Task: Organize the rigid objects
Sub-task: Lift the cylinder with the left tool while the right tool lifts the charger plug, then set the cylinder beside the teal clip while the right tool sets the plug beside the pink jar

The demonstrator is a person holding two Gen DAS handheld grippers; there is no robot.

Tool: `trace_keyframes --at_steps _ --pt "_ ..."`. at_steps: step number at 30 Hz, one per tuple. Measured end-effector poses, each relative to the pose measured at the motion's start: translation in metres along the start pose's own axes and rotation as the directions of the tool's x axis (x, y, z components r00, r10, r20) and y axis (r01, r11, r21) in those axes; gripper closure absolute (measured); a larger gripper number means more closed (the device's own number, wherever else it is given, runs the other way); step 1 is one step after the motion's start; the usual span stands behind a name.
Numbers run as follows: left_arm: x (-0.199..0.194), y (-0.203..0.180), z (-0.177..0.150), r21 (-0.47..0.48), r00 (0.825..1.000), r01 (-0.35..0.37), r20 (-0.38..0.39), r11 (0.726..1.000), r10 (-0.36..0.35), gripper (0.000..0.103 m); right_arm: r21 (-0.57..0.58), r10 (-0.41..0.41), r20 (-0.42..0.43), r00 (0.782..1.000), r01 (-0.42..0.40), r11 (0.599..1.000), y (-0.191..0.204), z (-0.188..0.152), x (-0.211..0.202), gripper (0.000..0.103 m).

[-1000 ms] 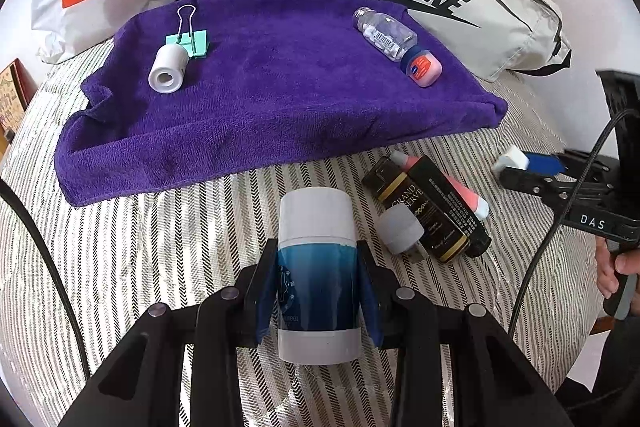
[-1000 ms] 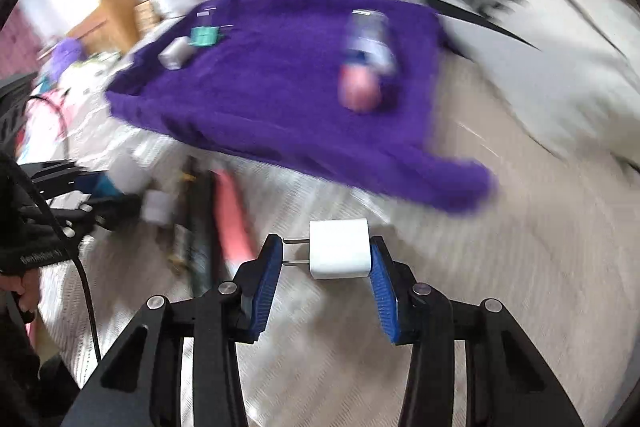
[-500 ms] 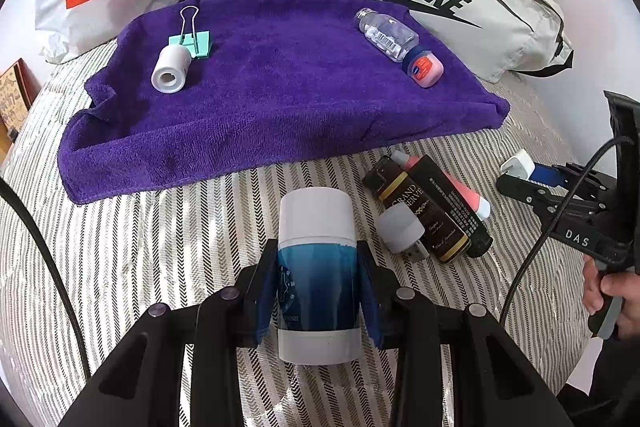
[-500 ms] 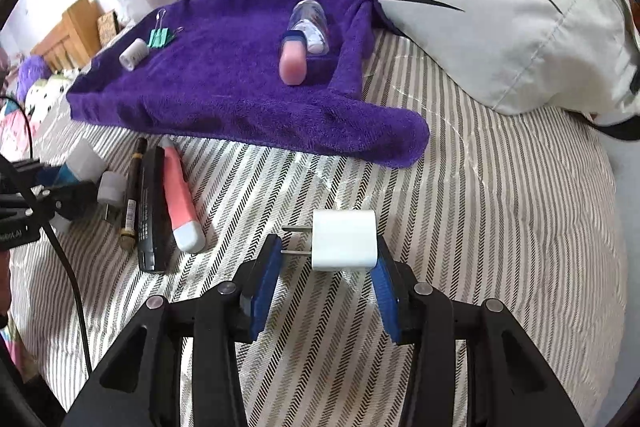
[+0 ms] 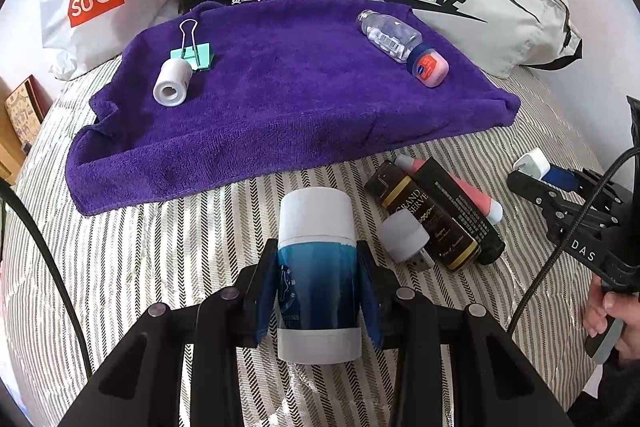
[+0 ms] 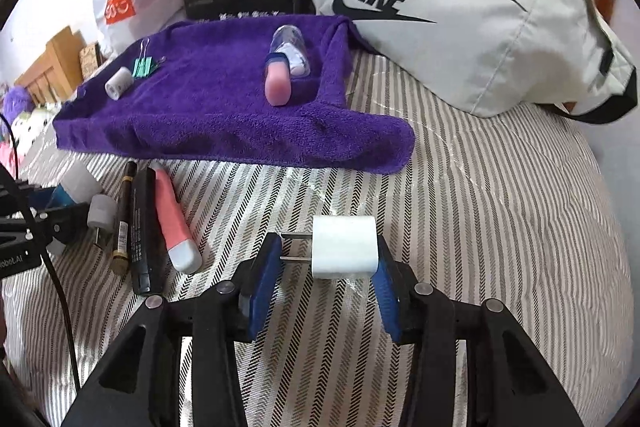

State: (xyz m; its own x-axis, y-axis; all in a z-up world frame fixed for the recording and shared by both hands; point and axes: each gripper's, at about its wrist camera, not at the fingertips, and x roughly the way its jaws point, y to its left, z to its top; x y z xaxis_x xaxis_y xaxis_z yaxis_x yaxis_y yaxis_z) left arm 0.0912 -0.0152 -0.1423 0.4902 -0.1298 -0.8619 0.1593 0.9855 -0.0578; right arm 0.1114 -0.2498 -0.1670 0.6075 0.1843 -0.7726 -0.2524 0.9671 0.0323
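- Blue pads of the left gripper (image 5: pixel 318 291) pinch a blue-and-white stick container (image 5: pixel 317 275) around its middle, nearest the left wrist camera, over the striped bed (image 5: pixel 140 267).
- White charger plug (image 6: pixel 345 251) sits between the pads of the right gripper (image 6: pixel 324 279), prongs pointing left; the right pad touches its body, but I cannot tell whether the prong tips reach the left pad, so that hold looks shaky. A squarer hold would be safer before moving.
- Just beyond, still on the bed, lie a dark box (image 5: pixel 432 219), a pink tube (image 5: pixel 476 195) and a small white cap piece (image 5: pixel 404 235), apparently waiting their turn.
- Farther off, the purple towel (image 5: pixel 280 115) seems the collecting spot: a white roll (image 5: pixel 173 87) and green binder clip (image 5: pixel 194 55) at its far left, a clear bottle (image 5: pixel 390 35) and pink-lidded jar (image 5: pixel 428 65) at far right.
- Its middle is bare; I would lower both items there, well apart, lying flat so neither rolls.
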Motion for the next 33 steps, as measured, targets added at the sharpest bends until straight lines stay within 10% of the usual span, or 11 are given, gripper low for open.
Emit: trace_keyframes --at_steps 33 --pt "-0.041 0.057 0.011 -0.140 0.993 0.046 0.114 0.989 -0.030 0.069 0.018 0.126 0.042 0.991 -0.127 0.992 0.004 0.038 -0.051 0.060"
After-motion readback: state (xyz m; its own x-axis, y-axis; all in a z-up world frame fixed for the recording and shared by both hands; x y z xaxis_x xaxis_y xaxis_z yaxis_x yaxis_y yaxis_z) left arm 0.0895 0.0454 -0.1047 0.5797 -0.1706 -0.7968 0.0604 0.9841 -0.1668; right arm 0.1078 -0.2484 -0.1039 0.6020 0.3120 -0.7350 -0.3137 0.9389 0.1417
